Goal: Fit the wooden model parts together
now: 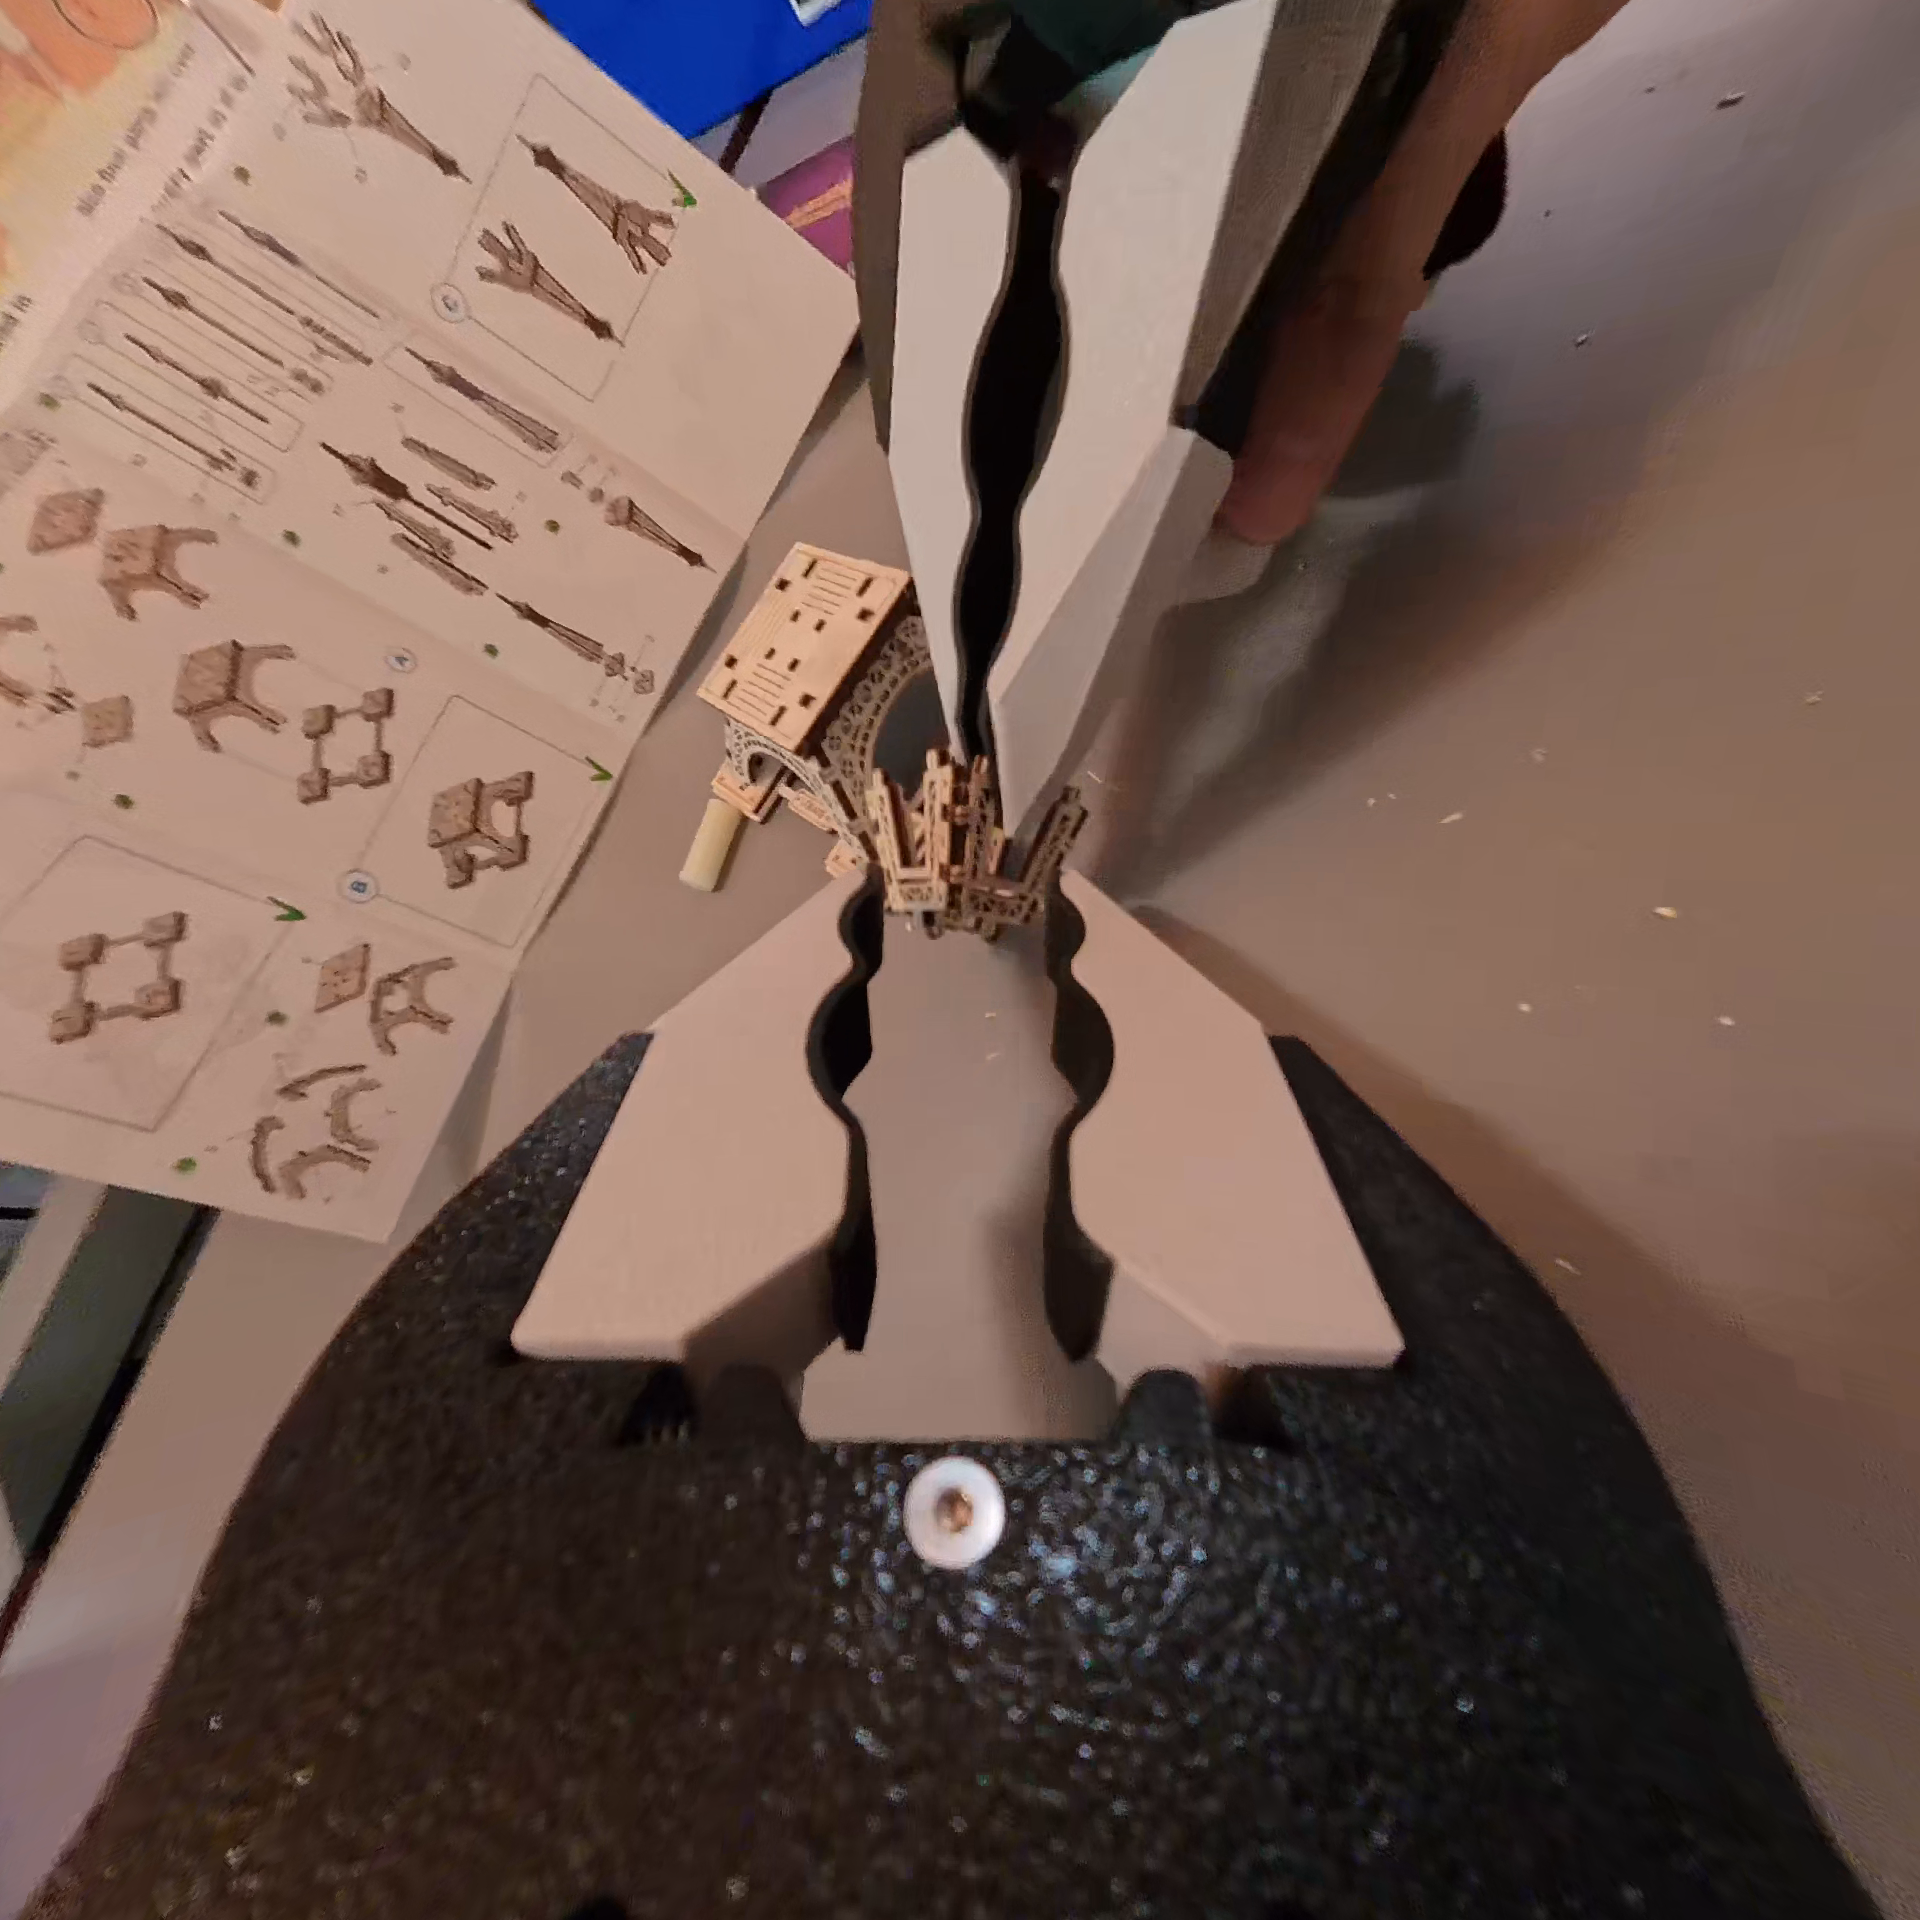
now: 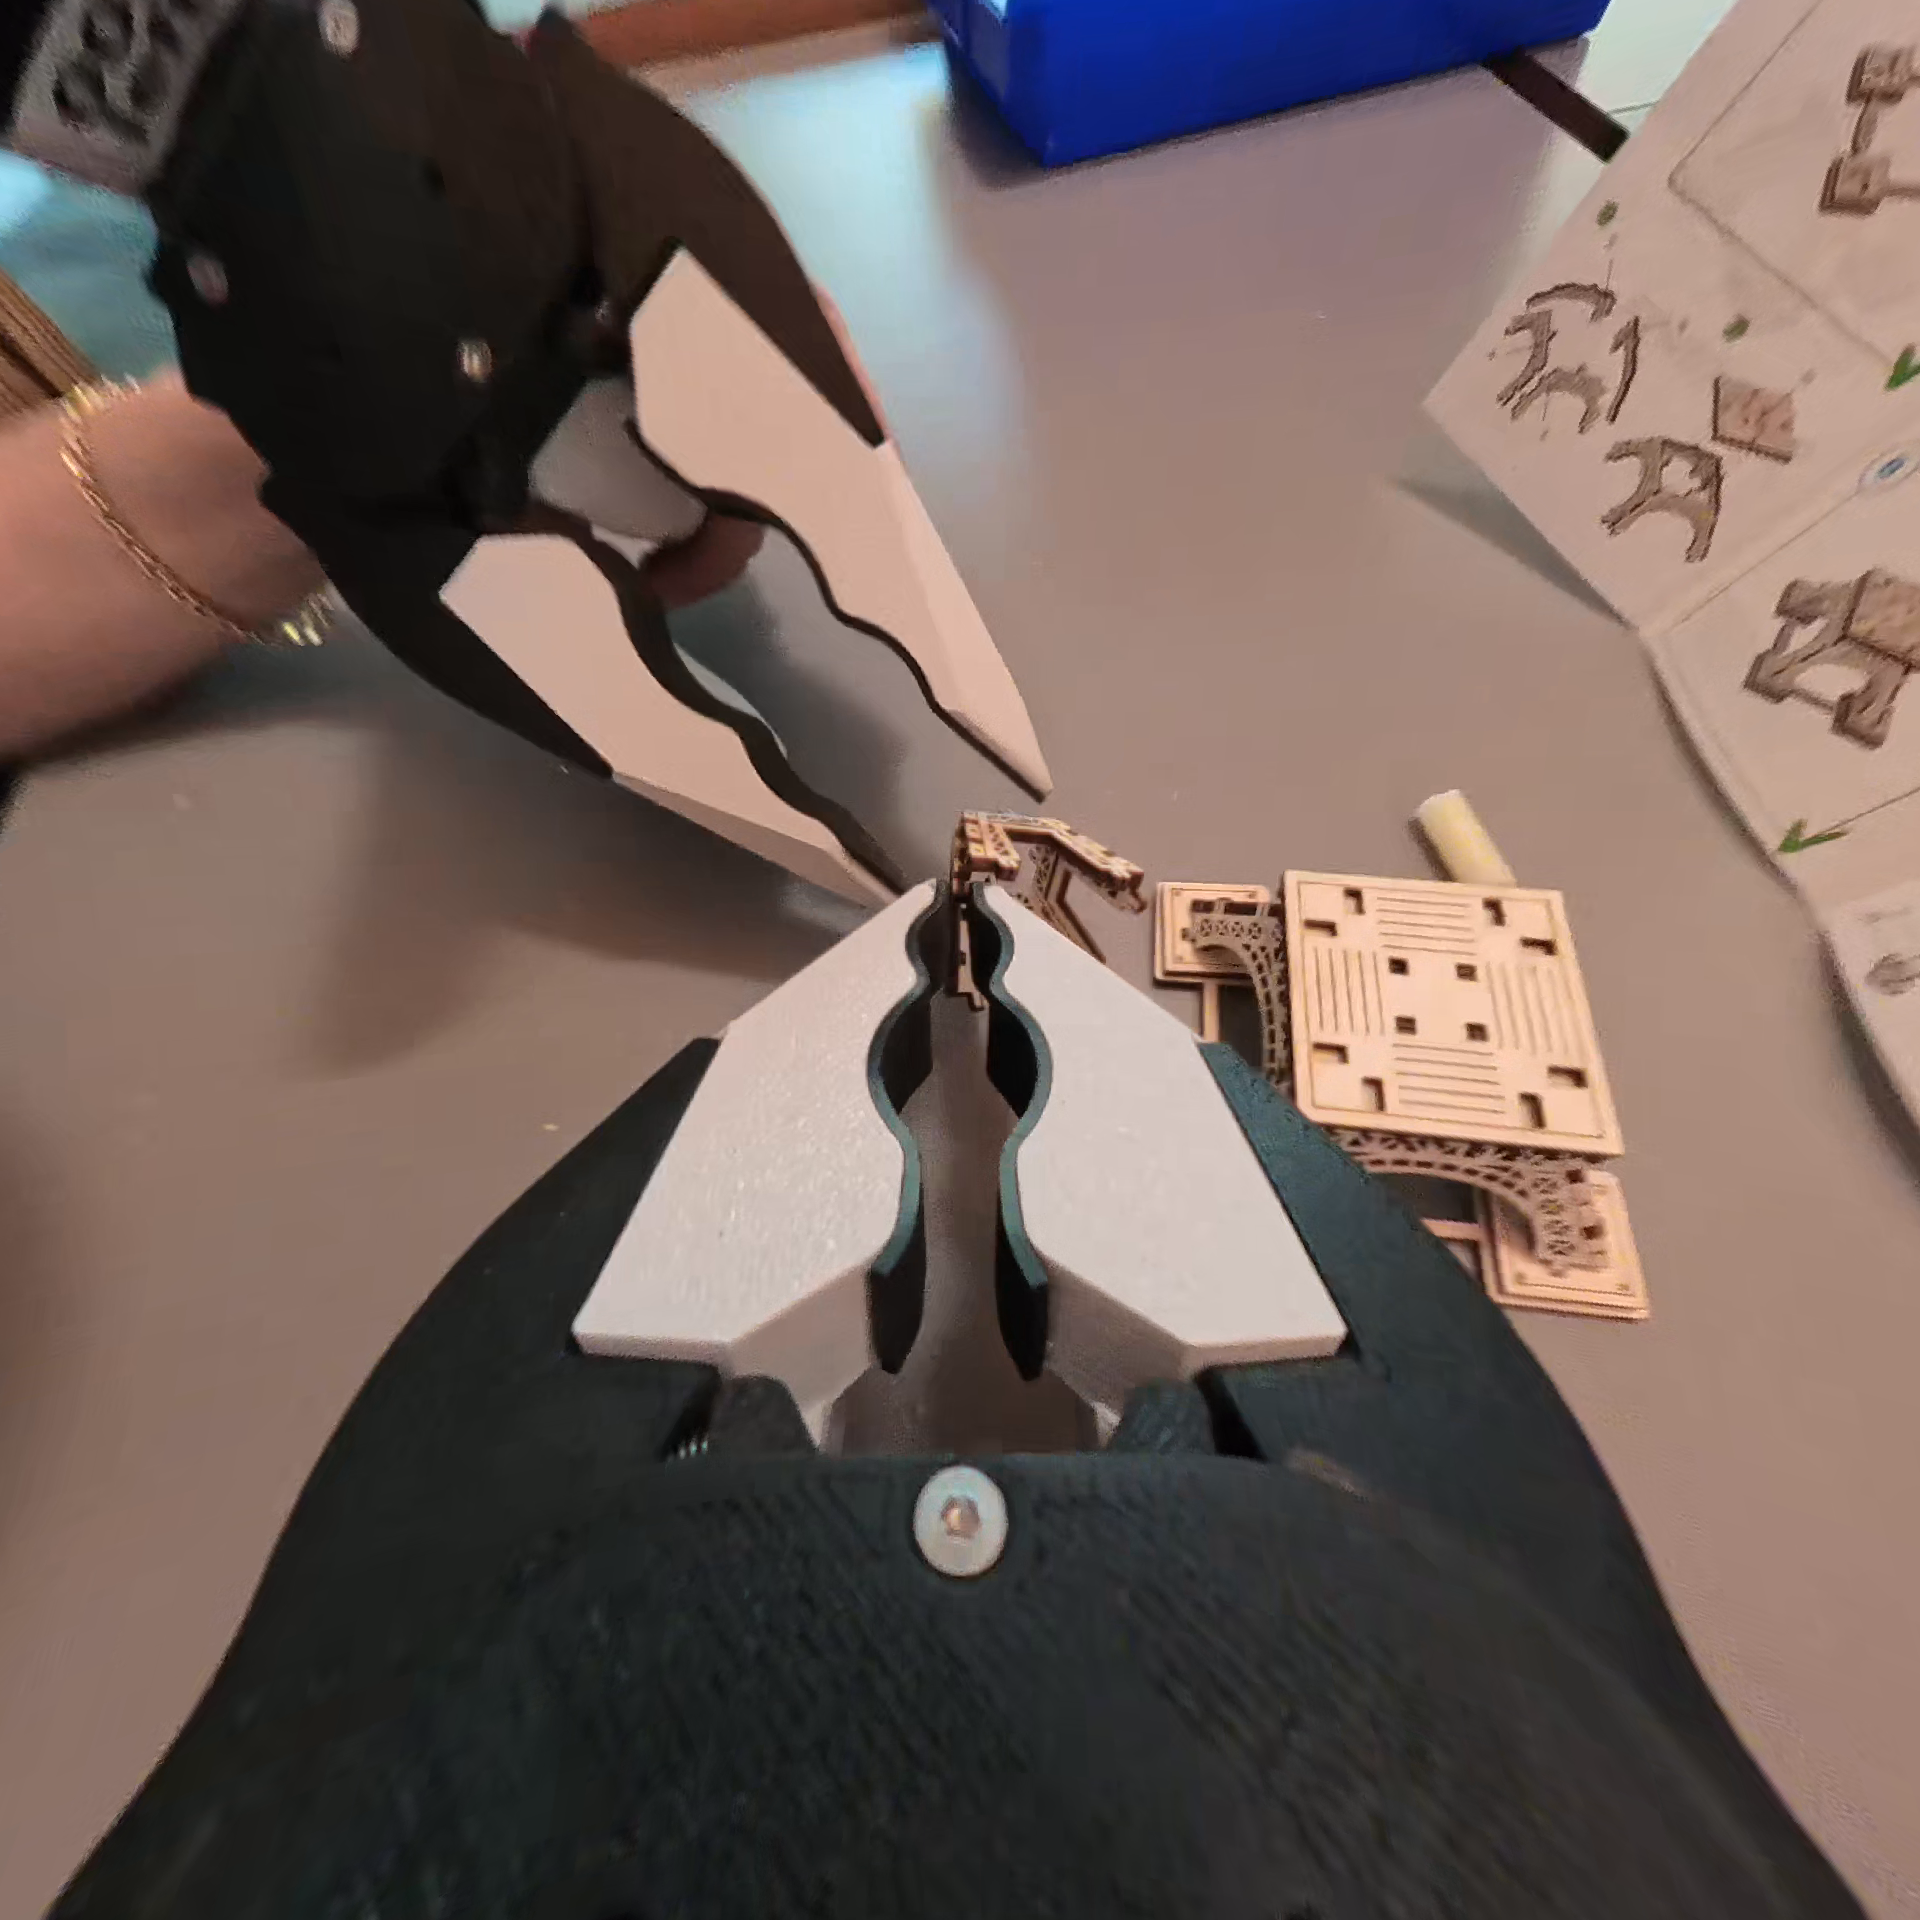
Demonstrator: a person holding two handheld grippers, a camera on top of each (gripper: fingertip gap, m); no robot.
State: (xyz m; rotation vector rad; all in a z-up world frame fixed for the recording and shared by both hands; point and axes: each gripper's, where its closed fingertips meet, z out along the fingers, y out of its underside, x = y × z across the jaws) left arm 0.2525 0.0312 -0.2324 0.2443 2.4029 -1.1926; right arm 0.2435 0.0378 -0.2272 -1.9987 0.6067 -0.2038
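Observation:
A small wooden lattice part [image 2: 1049,862] with several splayed legs is held off the grey table [image 2: 1247,520]. My right gripper [image 2: 961,902] is shut on one thin leg of it. In the left wrist view the right gripper [image 1: 971,743] comes down from above onto the part [image 1: 966,847]. My left gripper [image 1: 966,894] is open, with the part standing between its fingertips; in the right wrist view the left gripper [image 2: 961,836] has its fingers spread around the part without pressing on it. The wooden tower base [image 2: 1455,1018] stands just beside them, and also shows in the left wrist view [image 1: 805,665].
A small cream cylinder [image 2: 1460,836] lies by the tower base. A folded instruction sheet [image 1: 312,520] lies on the table, at the right in the right wrist view [image 2: 1714,468]. A blue box [image 2: 1247,62] stands at the back. A person's hand [image 2: 104,571] holds the left gripper. Both grippers' tips are close together, under 4 cm apart. My left tips are roughly 9 cm from the small cream cylinder [image 2: 1460,836]. It is also in sight in the left wrist view [image 1: 708,842].

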